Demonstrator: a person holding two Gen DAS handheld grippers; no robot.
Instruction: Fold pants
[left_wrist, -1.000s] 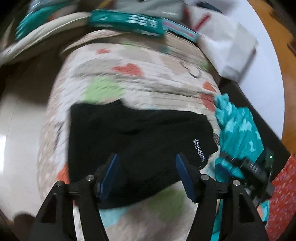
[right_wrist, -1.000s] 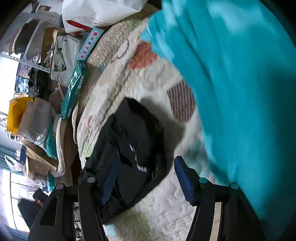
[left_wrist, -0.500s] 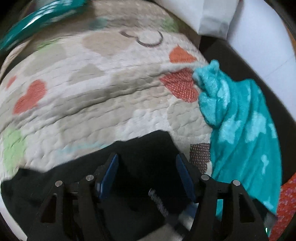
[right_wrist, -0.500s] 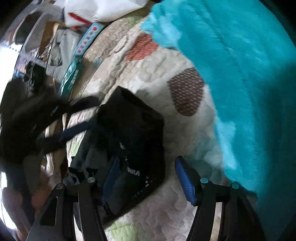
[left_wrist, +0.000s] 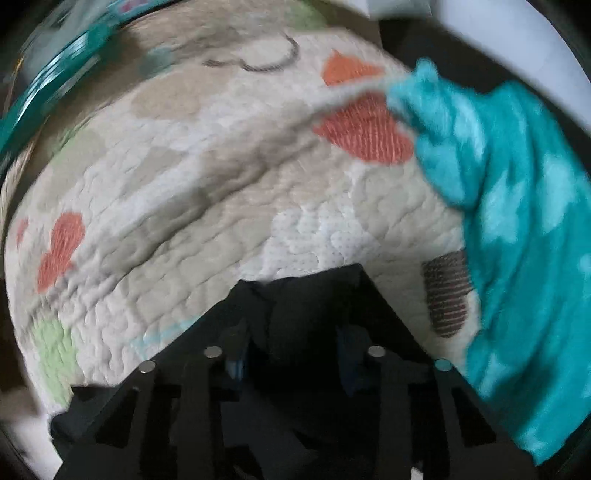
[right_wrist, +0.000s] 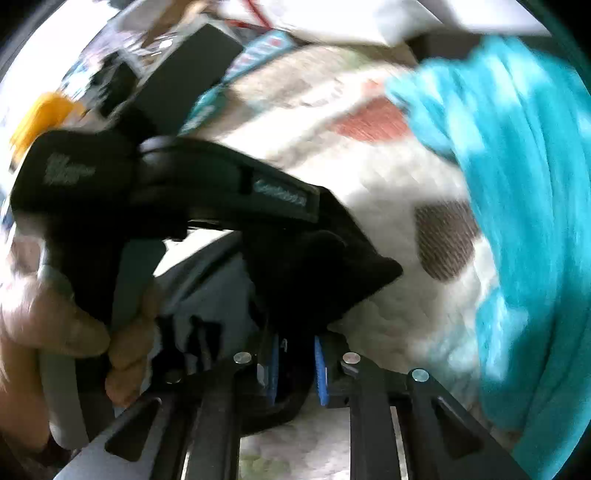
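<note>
The black pants (left_wrist: 303, 295) lie on a quilted bed cover (left_wrist: 221, 184) printed with coloured shapes. In the left wrist view my left gripper (left_wrist: 291, 354) sits low over the pants with black cloth bunched between its blue pads, jaws partly closed on it. In the right wrist view my right gripper (right_wrist: 297, 369) has its blue pads (right_wrist: 320, 373) close together with a fold of the pants (right_wrist: 332, 266) pinched between them. The left gripper's black body (right_wrist: 184, 192) and the hand holding it fill the left of that view.
A teal fleece blanket (left_wrist: 517, 221) lies along the right side of the quilt, also in the right wrist view (right_wrist: 517, 184). A teal box (left_wrist: 55, 74) and white bags (right_wrist: 351, 18) sit at the far edge of the bed.
Both grippers have come down onto the pants and closed on the cloth; they were open before. The left gripper has swung in front of the right camera.
</note>
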